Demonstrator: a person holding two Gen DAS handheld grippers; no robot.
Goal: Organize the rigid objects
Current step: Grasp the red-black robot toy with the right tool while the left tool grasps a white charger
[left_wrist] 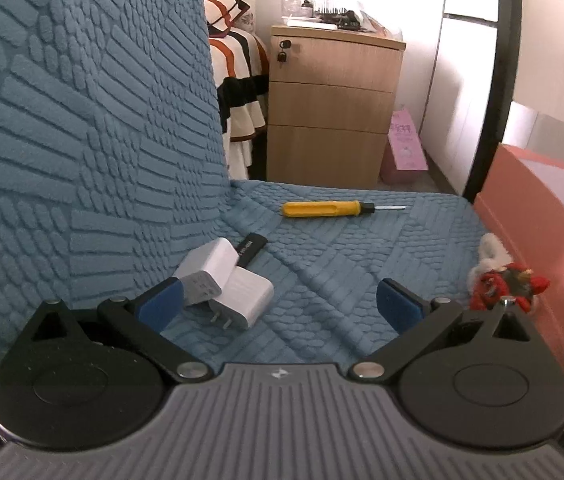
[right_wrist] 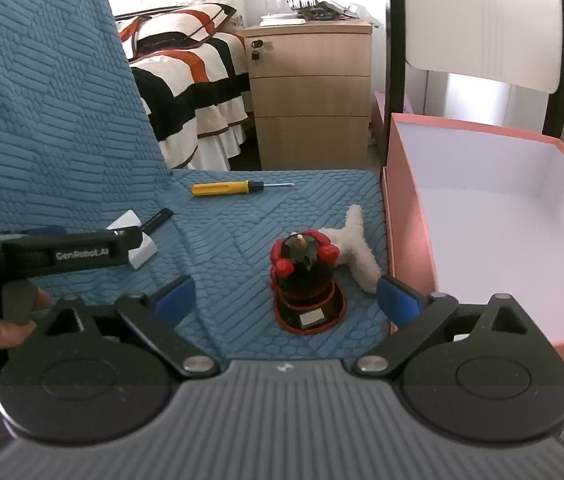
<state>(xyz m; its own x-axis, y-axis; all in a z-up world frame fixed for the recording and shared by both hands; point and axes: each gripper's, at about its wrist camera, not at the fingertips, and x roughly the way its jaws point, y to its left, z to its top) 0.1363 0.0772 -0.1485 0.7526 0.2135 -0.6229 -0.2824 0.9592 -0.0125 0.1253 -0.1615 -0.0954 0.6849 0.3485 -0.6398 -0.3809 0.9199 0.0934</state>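
Note:
On the blue textured sofa seat (left_wrist: 341,248) lie a yellow-handled screwdriver (left_wrist: 321,209), two white plug chargers (left_wrist: 222,276) and a black stick (left_wrist: 252,248). A red and black figurine (right_wrist: 307,284) stands beside a white plush toy (right_wrist: 355,244). My left gripper (left_wrist: 278,304) is open, its left finger next to the chargers. My right gripper (right_wrist: 285,300) is open, low over the seat, with the figurine between its fingers. An open pink box (right_wrist: 409,220) with a white inside stands at the right.
The sofa backrest (left_wrist: 82,120) rises on the left. Past the seat's far edge stand a wooden drawer cabinet (right_wrist: 309,92) and a striped bed (right_wrist: 186,80). A chair with a black frame (right_wrist: 393,40) stands behind the box. The left gripper's body (right_wrist: 62,254) shows in the right wrist view.

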